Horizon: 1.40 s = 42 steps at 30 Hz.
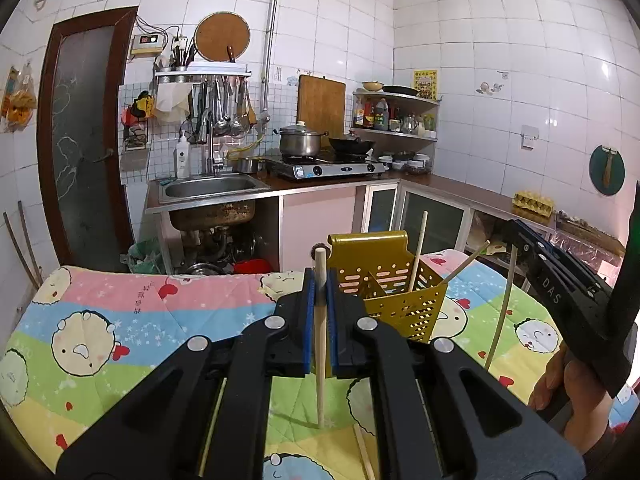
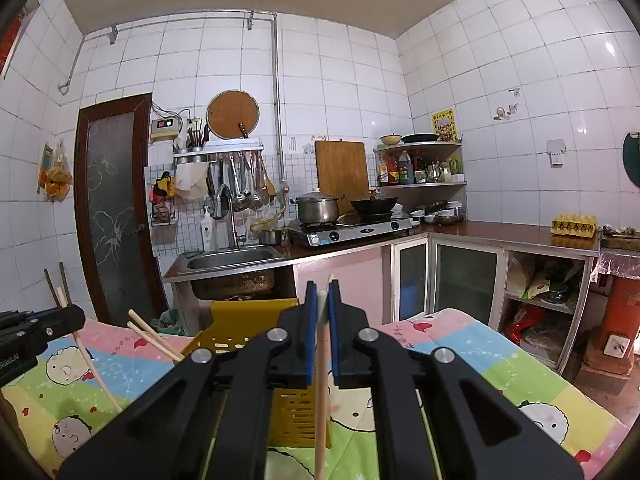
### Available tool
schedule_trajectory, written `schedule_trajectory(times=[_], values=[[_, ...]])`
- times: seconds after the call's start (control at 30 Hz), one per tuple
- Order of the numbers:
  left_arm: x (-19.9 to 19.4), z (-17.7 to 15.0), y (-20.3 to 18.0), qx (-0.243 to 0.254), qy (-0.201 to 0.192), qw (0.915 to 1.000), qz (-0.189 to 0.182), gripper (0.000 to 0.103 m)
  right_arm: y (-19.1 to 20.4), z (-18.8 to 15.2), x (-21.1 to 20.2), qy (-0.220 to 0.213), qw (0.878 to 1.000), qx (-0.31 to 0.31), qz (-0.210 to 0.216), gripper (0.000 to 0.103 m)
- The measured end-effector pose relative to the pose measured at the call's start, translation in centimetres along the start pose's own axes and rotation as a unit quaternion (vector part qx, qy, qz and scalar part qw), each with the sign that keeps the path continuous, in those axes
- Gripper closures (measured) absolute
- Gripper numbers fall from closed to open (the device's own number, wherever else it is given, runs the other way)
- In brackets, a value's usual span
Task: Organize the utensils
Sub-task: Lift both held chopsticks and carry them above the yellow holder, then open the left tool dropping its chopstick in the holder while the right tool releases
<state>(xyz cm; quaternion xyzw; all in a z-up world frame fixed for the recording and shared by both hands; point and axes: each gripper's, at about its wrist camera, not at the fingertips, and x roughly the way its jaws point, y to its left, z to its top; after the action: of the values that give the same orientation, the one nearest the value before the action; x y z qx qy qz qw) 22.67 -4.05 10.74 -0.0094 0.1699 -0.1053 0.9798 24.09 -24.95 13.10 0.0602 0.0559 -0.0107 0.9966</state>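
Above quilt: left jaws clamp chopstick; right jaws clamp second chopstick; holder near.

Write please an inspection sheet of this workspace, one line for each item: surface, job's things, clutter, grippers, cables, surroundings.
Surface: table under a cartoon-print quilt, pastel stripes.
Job's things: yellow perforated holder stands on the quilt, two chopsticks leaning inside; more chopsticks lie flat near the bottom edge of the left view.
Clutter: nothing seen on the quilt besides these.
Grippers: left gripper shut on an upright chopstick; right gripper shut on another chopstick.
Cables: wires at the wall socket near the door.
Surroundings: tiled kitchen, sink, gas stove with pot and wok, egg tray.
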Motion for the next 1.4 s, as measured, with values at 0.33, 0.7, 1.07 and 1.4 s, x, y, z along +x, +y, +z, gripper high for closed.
schedule_trajectory(times=[0.33,0.7,1.07,1.4], values=[[-0.9,1.8,0.5,-0.008,-0.013,0.9998,-0.014,0.099,0.4,0.8,-0.4,-0.015,1.000,-0.005,0.012,0.097],[-3.3,8.6,-0.7,-0.012,-0.081,0.9961,-0.033,0.099,2.4,7.7,0.1,-0.095,0.995,-0.004,0.018,0.097],[2.0,11.9,-1.9,-0.007,-0.135,0.9908,-0.006,0.099,3.9,10.0,4.3,-0.158,0.987,0.005,-0.009,0.097],[8.8,9.4,-0.9,-0.023,-0.106,0.9941,-0.006,0.099,3.7,6.8,8.4,-0.127,0.991,-0.008,-0.030,0.097]])
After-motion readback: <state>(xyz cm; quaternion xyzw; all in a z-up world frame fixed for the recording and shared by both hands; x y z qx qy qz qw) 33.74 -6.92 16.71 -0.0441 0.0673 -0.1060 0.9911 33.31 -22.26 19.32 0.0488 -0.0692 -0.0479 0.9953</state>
